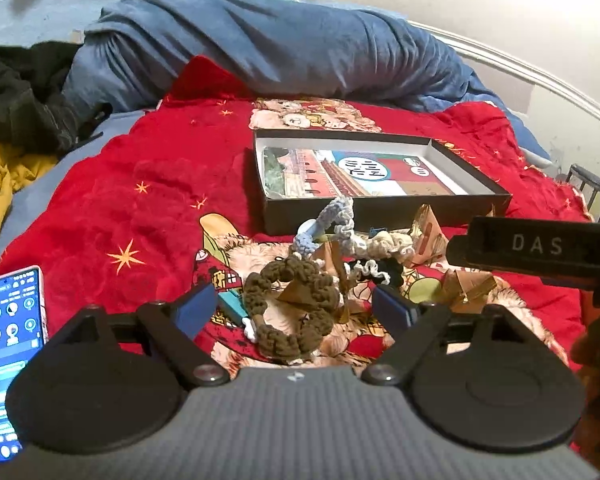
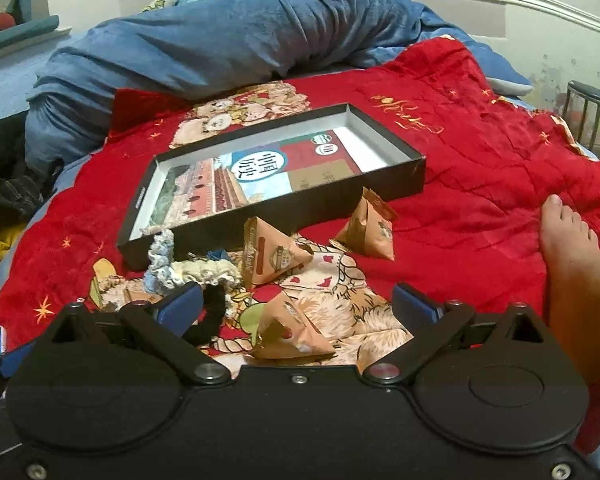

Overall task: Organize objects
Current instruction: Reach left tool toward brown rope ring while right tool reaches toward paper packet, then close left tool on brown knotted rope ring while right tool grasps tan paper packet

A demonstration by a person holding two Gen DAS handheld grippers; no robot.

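A shallow black box (image 1: 384,210) (image 2: 380,184) with a printed card inside lies on the red blanket. In front of it is a pile of crocheted scrunchies and orange pyramid packets. My left gripper (image 1: 296,310) is open, its blue pads on either side of a brown scrunchie (image 1: 296,312). A pale blue scrunchie (image 1: 332,220) and a cream one (image 1: 392,244) lie behind it. My right gripper (image 2: 298,304) is open over an orange packet (image 2: 290,332). Two more packets (image 2: 272,258) (image 2: 370,226) lie nearer the box. A black scrunchie (image 2: 212,316) sits by the right gripper's left pad.
A phone (image 1: 8,344) with a lit screen lies at the left on the red blanket (image 1: 140,208). A blue duvet (image 1: 260,44) is heaped behind the box. A bare foot (image 2: 572,264) rests at the right. The right gripper's body (image 1: 540,252) shows in the left wrist view.
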